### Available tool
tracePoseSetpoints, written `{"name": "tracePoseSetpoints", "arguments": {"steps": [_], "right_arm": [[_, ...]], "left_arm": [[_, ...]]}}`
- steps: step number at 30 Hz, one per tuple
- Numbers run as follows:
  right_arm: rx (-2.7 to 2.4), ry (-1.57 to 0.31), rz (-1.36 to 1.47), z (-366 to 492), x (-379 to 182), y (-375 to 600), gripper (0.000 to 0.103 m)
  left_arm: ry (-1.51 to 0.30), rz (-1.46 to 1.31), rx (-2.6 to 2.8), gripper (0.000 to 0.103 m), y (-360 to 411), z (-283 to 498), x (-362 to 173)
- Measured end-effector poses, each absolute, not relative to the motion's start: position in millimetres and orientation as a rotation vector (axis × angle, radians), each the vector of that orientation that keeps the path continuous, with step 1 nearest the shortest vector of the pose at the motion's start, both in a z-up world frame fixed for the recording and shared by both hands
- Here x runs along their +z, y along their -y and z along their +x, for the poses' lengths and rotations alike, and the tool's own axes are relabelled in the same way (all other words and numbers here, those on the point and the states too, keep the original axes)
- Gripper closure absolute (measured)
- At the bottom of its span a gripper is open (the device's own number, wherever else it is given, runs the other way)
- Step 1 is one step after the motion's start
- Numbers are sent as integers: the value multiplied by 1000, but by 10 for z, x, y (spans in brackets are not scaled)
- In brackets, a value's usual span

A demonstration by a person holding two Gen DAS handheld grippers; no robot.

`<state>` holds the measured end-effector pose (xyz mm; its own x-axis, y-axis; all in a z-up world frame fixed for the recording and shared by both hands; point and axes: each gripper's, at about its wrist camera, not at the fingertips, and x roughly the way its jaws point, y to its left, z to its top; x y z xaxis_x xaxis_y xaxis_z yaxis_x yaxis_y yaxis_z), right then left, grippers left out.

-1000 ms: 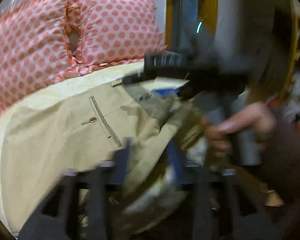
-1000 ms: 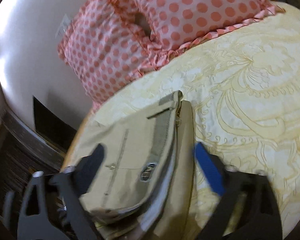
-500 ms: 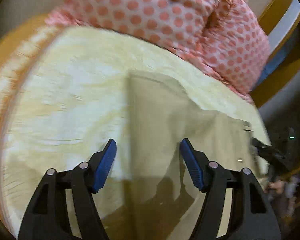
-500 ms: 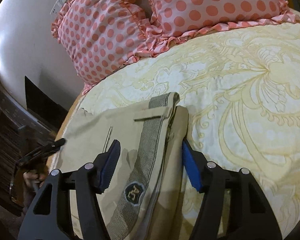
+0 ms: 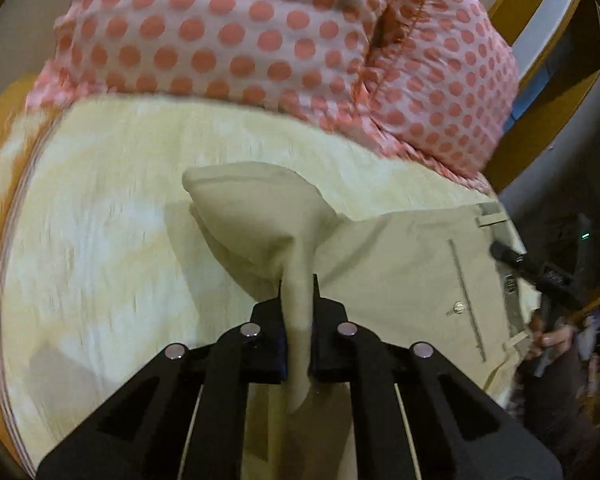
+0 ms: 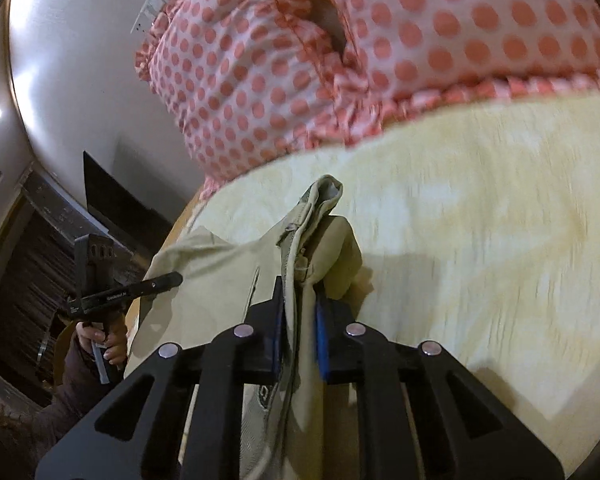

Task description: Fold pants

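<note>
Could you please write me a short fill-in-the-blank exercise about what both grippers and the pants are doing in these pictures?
1. The left gripper is shut on a pinched fold of the ____ cotton pants.
2. The right gripper is shut on the pants at their ____ end, where the belt loop shows.
3. The pants lie on a pale ____ patterned bedspread.
4. Behind the bedspread sit pink pillows printed with ____.

Missing words: beige; waistband; yellow; dots
</note>
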<state>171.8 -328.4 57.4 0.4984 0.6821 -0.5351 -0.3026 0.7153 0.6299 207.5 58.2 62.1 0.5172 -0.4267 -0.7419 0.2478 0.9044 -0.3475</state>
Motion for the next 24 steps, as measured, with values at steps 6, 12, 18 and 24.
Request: {"name": "tracePoseSetpoints", "arguments": {"steps": [6, 12, 18, 24], "right_arm": [[489, -829, 433, 2502, 597, 3314, 88], [344, -829, 317, 2306, 663, 3321, 25], [595, -832, 481, 2009, 713, 3141, 10], [485, -990, 847, 2155, 237, 3401, 18]], "left_arm": [[-888, -131, -255, 85, -273, 2774, 533], [-731, -49, -182, 61, -319, 2229, 833], [-902, -199, -444, 42, -76, 2119, 599], [-969, -211, -300, 48, -150, 2163, 448]]}}
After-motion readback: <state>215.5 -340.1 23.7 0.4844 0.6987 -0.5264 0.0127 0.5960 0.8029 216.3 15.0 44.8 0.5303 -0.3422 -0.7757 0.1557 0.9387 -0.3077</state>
